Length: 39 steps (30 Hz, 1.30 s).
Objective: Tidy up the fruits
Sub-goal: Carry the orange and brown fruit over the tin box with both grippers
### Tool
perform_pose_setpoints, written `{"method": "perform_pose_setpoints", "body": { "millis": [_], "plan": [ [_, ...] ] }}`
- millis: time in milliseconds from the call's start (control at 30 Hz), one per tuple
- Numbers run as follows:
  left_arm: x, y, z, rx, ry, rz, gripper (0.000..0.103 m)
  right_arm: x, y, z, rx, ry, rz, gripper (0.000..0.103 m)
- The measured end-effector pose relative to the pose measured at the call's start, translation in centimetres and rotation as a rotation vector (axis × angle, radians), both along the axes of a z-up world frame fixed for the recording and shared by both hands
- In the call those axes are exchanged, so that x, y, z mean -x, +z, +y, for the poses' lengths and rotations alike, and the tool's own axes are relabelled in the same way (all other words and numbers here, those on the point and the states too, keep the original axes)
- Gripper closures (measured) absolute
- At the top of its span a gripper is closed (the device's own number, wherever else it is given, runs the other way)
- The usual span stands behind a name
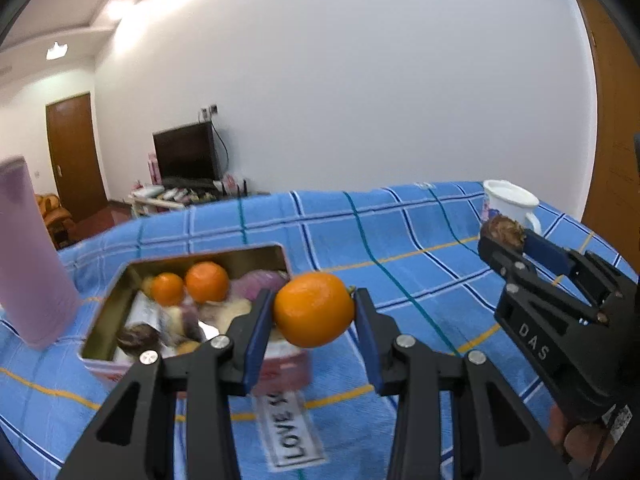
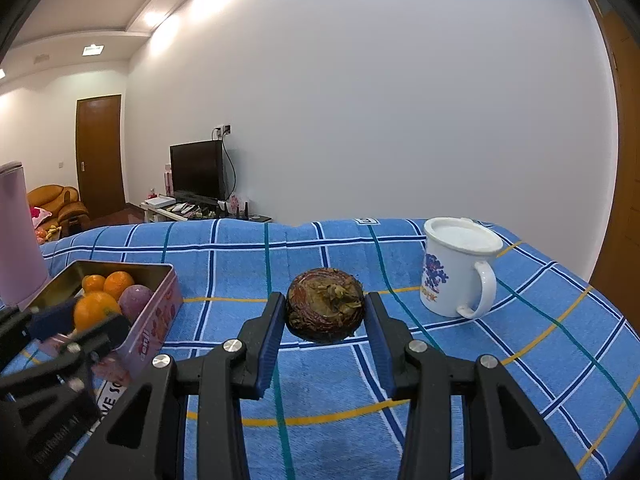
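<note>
My left gripper [image 1: 314, 310] is shut on an orange [image 1: 313, 309] and holds it in the air just right of a pink tin box [image 1: 120, 280]. The box holds two oranges [image 1: 206, 281], a purple fruit [image 1: 260, 284] and other items. My right gripper [image 2: 325, 312] is shut on a dark brown mangosteen [image 2: 325, 304] and holds it above the blue plaid cloth [image 2: 320, 360]. The right gripper [image 1: 502, 236] also shows at the right of the left wrist view. The left gripper with its orange [image 2: 94, 310] shows at the left of the right wrist view, by the box [image 2: 156, 320].
A white lidded mug [image 2: 456, 268] stands on the cloth at the back right. A tall pink cylinder [image 1: 28, 256] stands left of the box. A "LOVE" label [image 1: 290, 432] lies on the cloth in front of the box. A wooden door edge [image 1: 616, 160] is at the right.
</note>
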<state>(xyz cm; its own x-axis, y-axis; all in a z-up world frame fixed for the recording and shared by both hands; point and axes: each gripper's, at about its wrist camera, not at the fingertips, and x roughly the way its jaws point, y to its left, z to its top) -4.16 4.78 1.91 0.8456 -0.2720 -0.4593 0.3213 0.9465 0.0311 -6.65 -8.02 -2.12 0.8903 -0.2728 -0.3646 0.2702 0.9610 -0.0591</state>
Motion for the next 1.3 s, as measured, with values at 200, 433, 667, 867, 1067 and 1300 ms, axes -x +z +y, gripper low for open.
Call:
{"method": "perform_pose_setpoints", "body": {
  "millis": [200, 433, 667, 867, 1067, 1300],
  "plan": [
    [-0.6, 0.7, 3.3, 0.020, 0.053, -0.040, 0.061, -0.6, 0.0, 2.0, 0.017, 0.026, -0.002, 0.061],
    [-1.9, 0.7, 6.5, 0.041, 0.111, -0.053, 0.061, -1.4, -0.1, 4.9, 0.014, 0.072, -0.004, 0.061],
    [-3.1, 0.3, 8.9, 0.053, 0.174, -0.054, 0.061, -2.5, -0.2, 8.5, 0.011, 0.147, 0.004, 0.061],
    [-3.8, 0.0, 10.7, 0.060, 0.230, -0.048, 0.061, -3.8, 0.3, 11.0, -0.038, 0.202, -0.001, 0.061],
    [-4.4, 0.2, 12.2, 0.056, 0.282, -0.070, 0.060, -6.3, 1.0, 13.9, -0.078, 0.241, -0.003, 0.060],
    [-5.8, -0.1, 14.3, 0.060, 0.354, -0.053, 0.060, -8.3, 1.1, 15.0, -0.143, 0.260, -0.024, 0.060]
  ]
}}
